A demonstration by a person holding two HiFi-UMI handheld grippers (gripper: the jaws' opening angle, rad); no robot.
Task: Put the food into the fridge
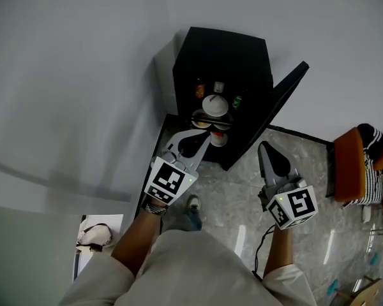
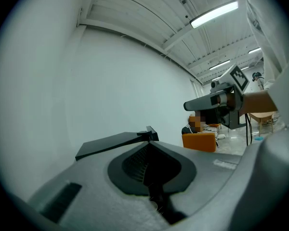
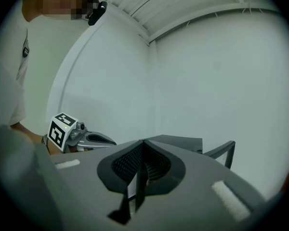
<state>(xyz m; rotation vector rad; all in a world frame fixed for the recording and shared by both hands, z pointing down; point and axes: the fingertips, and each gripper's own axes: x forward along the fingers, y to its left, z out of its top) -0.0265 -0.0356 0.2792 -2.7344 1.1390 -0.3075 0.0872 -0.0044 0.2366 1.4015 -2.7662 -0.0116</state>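
Note:
A small black fridge (image 1: 242,56) stands in the wall corner with its door (image 1: 277,104) swung open to the right. On its shelves sit a white bowl (image 1: 215,105), plates of food (image 1: 202,121), a cup (image 1: 218,139) and small cans (image 1: 198,91). My left gripper (image 1: 205,139) is shut and empty, its tip just in front of the lower shelf. My right gripper (image 1: 265,147) hangs shut and empty to the right, beside the door. The right gripper view has the fridge (image 3: 183,142) beyond the closed jaws and the left gripper (image 3: 94,138) at left.
An orange chair (image 1: 350,164) with a striped cloth stands at the right on the marble floor (image 1: 242,183). White walls (image 1: 83,75) close in the left and back. A cable (image 1: 263,238) trails below my right hand. A shoe (image 1: 193,203) shows near the fridge.

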